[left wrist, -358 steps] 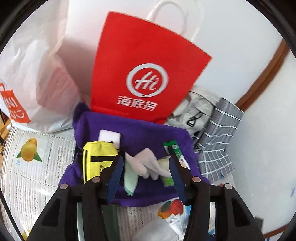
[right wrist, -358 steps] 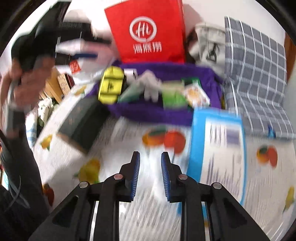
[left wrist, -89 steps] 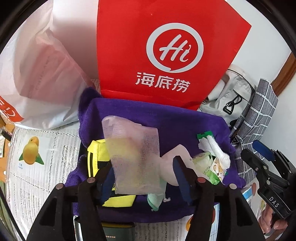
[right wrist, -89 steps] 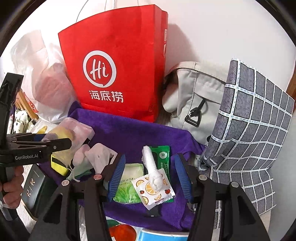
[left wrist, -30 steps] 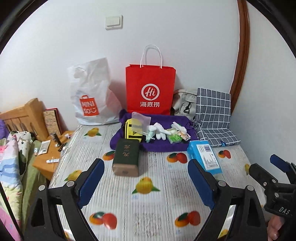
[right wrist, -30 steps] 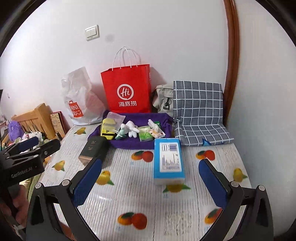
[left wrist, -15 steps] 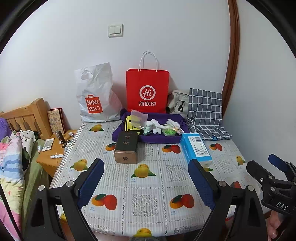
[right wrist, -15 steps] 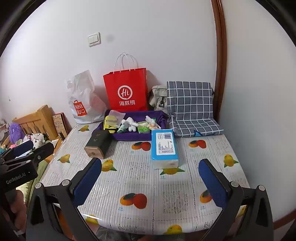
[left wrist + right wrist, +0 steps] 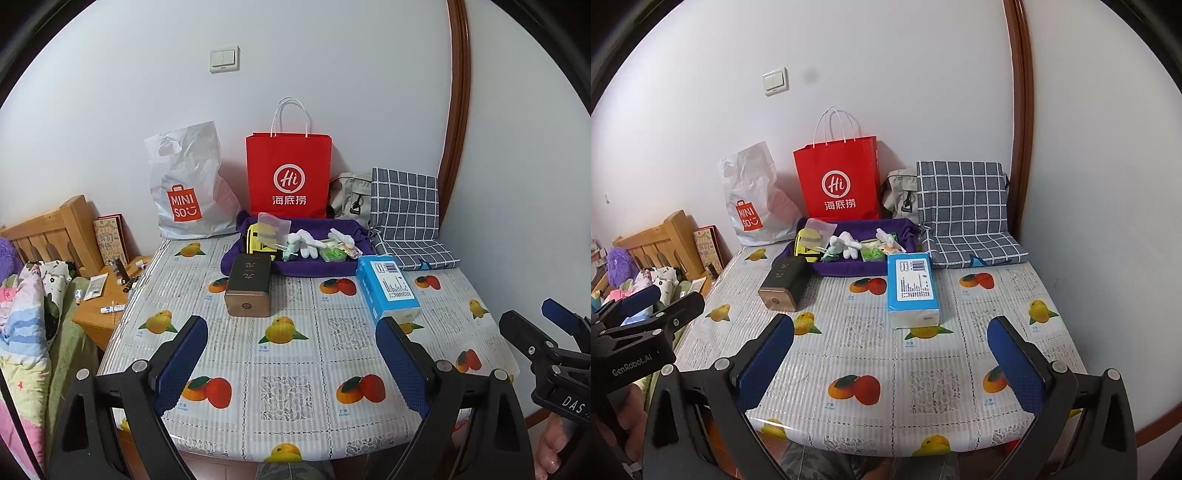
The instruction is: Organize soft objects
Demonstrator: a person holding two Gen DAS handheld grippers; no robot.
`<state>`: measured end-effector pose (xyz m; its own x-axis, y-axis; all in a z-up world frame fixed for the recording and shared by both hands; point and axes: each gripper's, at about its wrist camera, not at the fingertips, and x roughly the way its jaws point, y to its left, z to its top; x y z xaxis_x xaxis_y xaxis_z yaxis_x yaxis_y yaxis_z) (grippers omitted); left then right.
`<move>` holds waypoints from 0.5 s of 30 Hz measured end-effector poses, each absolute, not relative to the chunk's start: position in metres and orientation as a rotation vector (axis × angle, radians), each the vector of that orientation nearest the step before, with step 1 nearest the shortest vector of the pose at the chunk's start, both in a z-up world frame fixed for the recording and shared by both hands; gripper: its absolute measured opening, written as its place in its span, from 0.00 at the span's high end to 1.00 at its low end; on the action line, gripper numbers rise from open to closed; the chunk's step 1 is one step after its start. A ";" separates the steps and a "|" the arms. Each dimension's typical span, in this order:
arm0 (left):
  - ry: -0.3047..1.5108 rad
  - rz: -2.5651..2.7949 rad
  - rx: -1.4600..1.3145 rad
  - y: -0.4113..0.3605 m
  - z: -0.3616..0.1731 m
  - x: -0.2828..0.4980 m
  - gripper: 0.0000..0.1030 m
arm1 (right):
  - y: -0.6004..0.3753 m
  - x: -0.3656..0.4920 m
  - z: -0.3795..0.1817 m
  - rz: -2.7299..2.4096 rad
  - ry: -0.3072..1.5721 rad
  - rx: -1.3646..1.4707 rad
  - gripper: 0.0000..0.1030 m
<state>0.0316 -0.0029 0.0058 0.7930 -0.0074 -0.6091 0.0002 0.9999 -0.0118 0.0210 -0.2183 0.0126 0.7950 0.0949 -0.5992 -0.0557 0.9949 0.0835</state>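
- The left gripper [image 9: 291, 345], a black frame with blue-padded fingers, is hovering over the near edge of the table covered in a fruit-printed plastic cloth [image 9: 295, 369], its jaws standing wide apart with nothing between them.
- The right gripper [image 9: 892, 347], of the same build, is hanging over that same near edge, jaws likewise spread wide and empty.
- A dark rectangular tin with a bronze end [image 9: 248, 285] is lying just in front of the purple fabric tray [image 9: 314, 267], towards its left.
- A blue-and-white rectangular tissue pack [image 9: 912, 288] is sitting just in front of the tray's right end.
- The tray is holding the soft things side by side: a yellow pouch [image 9: 260, 242] under a clear plastic bag [image 9: 273, 227], a white plush toy [image 9: 308, 242], green and orange sachets [image 9: 338, 253].
- Behind the tray, a red paper carrier bag with white handles [image 9: 289, 177] is standing against the wall, a white plastic shopping bag [image 9: 188, 188] to its left and a grey checked cushion [image 9: 964, 206] to its right.
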 end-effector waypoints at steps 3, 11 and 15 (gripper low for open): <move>0.655 0.000 -0.013 -0.005 0.006 0.031 0.10 | -0.219 0.020 0.013 0.081 0.645 0.066 0.00; 0.657 0.002 -0.012 -0.007 0.006 0.030 0.10 | -0.220 0.018 0.013 0.081 0.649 0.063 0.00; 0.658 -0.003 -0.009 -0.008 0.006 0.029 0.10 | -0.222 0.017 0.013 0.080 0.650 0.068 0.00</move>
